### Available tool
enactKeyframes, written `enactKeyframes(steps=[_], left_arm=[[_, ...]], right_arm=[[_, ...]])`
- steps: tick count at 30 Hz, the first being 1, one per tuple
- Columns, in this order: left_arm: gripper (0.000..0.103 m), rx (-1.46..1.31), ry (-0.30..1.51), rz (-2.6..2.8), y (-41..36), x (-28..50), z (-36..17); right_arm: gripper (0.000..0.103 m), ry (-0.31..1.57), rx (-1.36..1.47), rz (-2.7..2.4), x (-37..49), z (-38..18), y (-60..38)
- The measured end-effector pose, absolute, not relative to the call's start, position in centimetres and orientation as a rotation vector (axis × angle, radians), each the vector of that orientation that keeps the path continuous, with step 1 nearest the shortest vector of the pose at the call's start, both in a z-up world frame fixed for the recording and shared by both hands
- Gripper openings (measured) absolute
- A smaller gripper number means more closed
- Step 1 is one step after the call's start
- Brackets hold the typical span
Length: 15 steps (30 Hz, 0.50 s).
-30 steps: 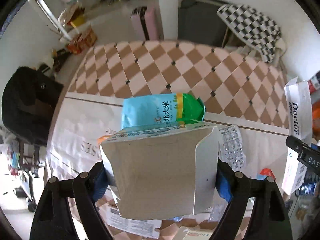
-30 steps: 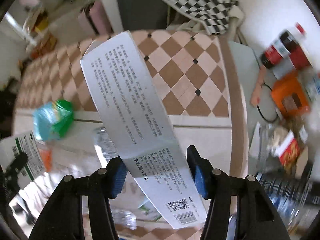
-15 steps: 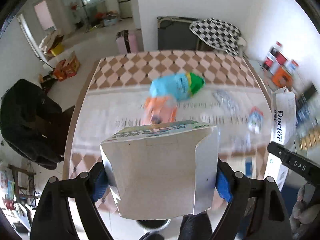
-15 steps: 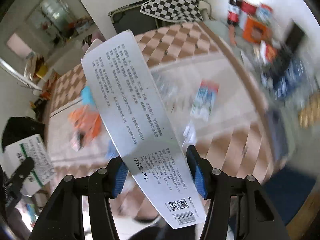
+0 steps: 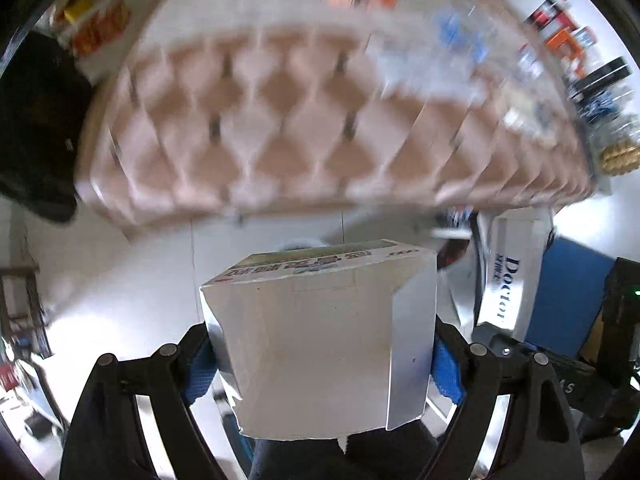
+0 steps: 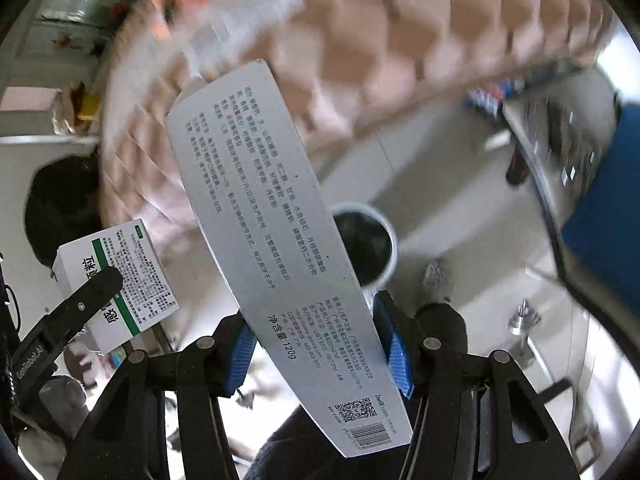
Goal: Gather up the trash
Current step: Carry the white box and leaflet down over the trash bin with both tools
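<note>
Overhead and blurred in both views, the checkered table (image 5: 304, 128) fills the upper part of the frame, its edge curving across above pale floor tiles (image 6: 432, 184). Only the right wrist view shows the round bin (image 6: 366, 248), white-rimmed with a dark inside, standing on the floor and partly hidden behind the long carton; in the left wrist view just a sliver of a pale rim peeks above the held box, too little to tell more. Only the left wrist view shows the row of bottles and packets (image 5: 576, 52) along the table's far right side and the blue panel (image 5: 568, 300) at the right. The right gripper (image 6: 316, 344) is clamped on a long white carton (image 6: 276, 240), which runs diagonally from the blue pads up toward the table, its face covered in small printed text with a QR code and barcode at the near end; the same carton appears at the right of the left wrist view with "Doctor" lettering (image 5: 508, 288). The left gripper (image 5: 324, 356) is closed on a squat white box (image 5: 320, 344), blank on its near face, one flap folded at its right side, coloured print on top; from the right wrist view this box (image 6: 116, 276) shows a green stripe and dense text, pinched by a black finger.
</note>
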<state>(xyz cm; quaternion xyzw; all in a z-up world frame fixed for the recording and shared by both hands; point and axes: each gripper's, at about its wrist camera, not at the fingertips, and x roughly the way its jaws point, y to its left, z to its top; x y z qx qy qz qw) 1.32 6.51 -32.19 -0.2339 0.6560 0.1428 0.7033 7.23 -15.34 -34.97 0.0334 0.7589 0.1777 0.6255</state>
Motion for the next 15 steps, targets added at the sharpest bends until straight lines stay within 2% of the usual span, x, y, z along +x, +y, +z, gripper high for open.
enactKeyframes(steps=[12, 14, 15], left_arm=[[0.089, -0.773, 1.733, 0.252, 6.3, 0.0, -64.4], [0.091, -0.787, 1.746, 0.248, 6.6, -0.2, -68.1], [0.098, -0.795, 1.753, 0.248, 6.8, -0.5, -69.0]], right_arm=[[0.058, 2.025, 0.046, 0.28, 4.6, -65.4, -15.1], [0.058, 2.062, 0.027, 0.275, 4.4, -70.0, -14.4], [0.058, 2.071, 0.017, 0.271, 4.5, -71.5, -14.1]])
